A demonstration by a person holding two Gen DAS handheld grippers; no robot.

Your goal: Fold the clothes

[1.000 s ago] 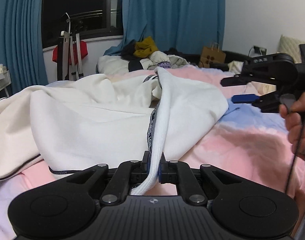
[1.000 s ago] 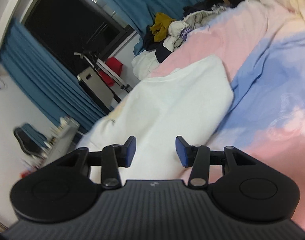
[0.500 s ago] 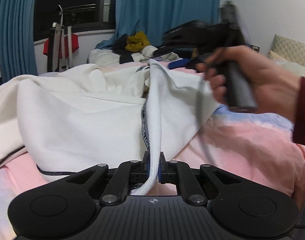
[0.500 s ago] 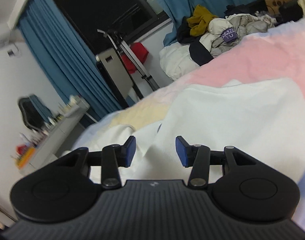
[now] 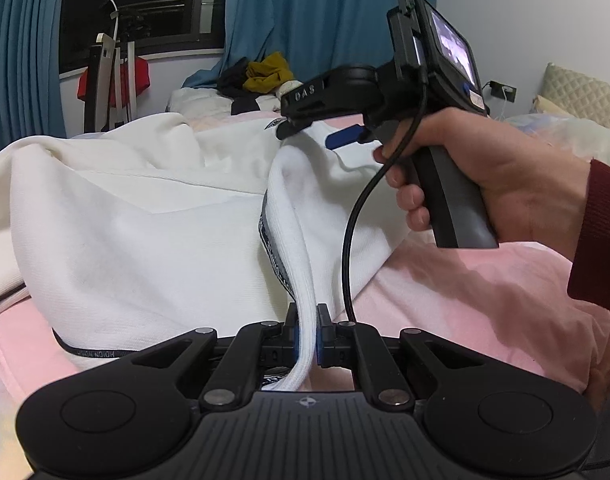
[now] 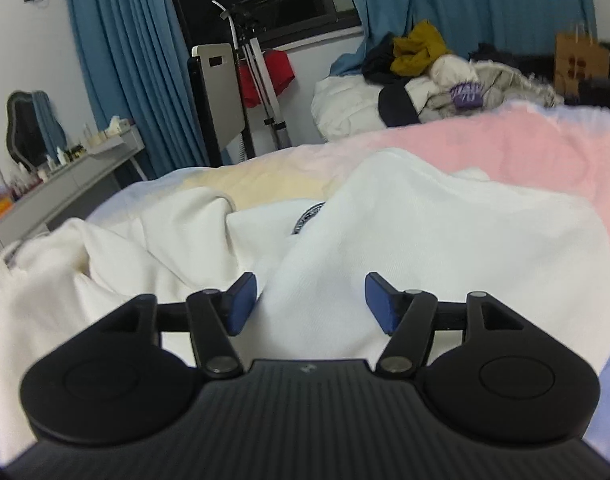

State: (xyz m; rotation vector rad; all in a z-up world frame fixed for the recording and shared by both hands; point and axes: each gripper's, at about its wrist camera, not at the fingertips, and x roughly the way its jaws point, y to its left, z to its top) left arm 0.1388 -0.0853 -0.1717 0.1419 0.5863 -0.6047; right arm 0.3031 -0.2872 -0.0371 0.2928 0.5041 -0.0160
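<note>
A white garment (image 5: 145, 240) with a dark printed band lies rumpled on the pink bedcover (image 5: 465, 288). My left gripper (image 5: 307, 334) is shut on a raised ridge of that garment near the lower edge of its view. The right gripper (image 5: 325, 132), held by a hand in a dark red sleeve, hovers over the far end of the same ridge. In the right wrist view the right gripper (image 6: 311, 302) stands open, its blue pads on either side of a fold of the white garment (image 6: 425, 240) without touching it.
A heap of mixed clothes (image 6: 425, 76) lies at the bed's far end under blue curtains (image 6: 125, 60). A stand with a red item (image 6: 265, 72) stands by the window, a shelf of small bottles (image 6: 65, 160) at left, a paper bag (image 6: 581, 60) at right.
The right gripper swung left across the bed and came over the far end of the garment's ridge, its jaws wider apart now. My left gripper kept its hold on the fabric.
</note>
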